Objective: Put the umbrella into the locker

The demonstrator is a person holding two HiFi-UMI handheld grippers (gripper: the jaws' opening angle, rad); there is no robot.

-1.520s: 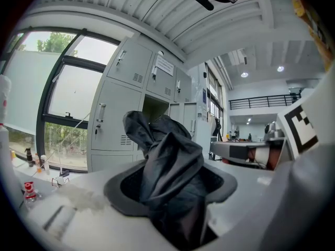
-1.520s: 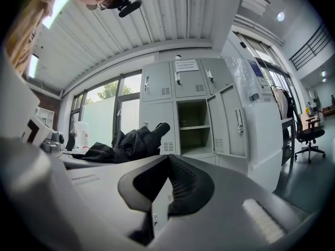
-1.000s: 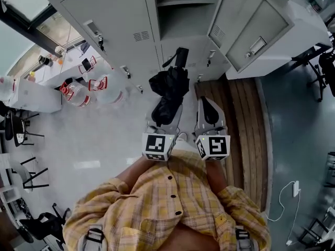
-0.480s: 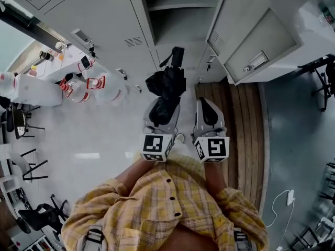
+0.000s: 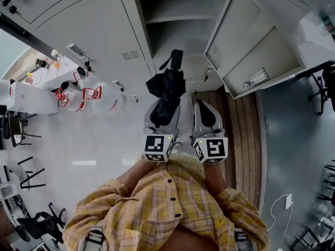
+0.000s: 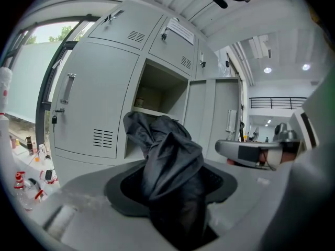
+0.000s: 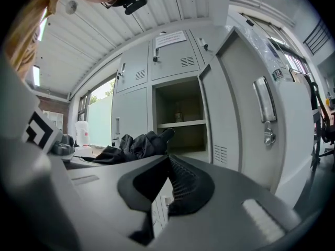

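A folded black umbrella (image 5: 167, 88) sticks out forward and slightly up, with my left gripper (image 5: 163, 107) shut on its bunched fabric; its handle end (image 5: 177, 57) points at the locker. In the left gripper view the umbrella (image 6: 170, 156) fills the space between the pads. The open locker compartment (image 5: 180, 14) with a shelf lies straight ahead, its door (image 5: 246, 41) swung to the right. My right gripper (image 5: 207, 109) rides beside the left one, pads pressed together on nothing. From the right gripper view the umbrella (image 7: 137, 144) shows at left, before the open compartment (image 7: 180, 109).
Large water jugs (image 5: 99, 95) stand on the floor left of the lockers. A wooden floor strip (image 5: 238, 124) runs along the right. Closed locker doors (image 5: 89, 30) flank the open one. Chairs (image 5: 23, 177) stand at far left.
Both grippers have moved forward toward the lockers, the left carrying the umbrella. The open compartment now looks closer and larger.
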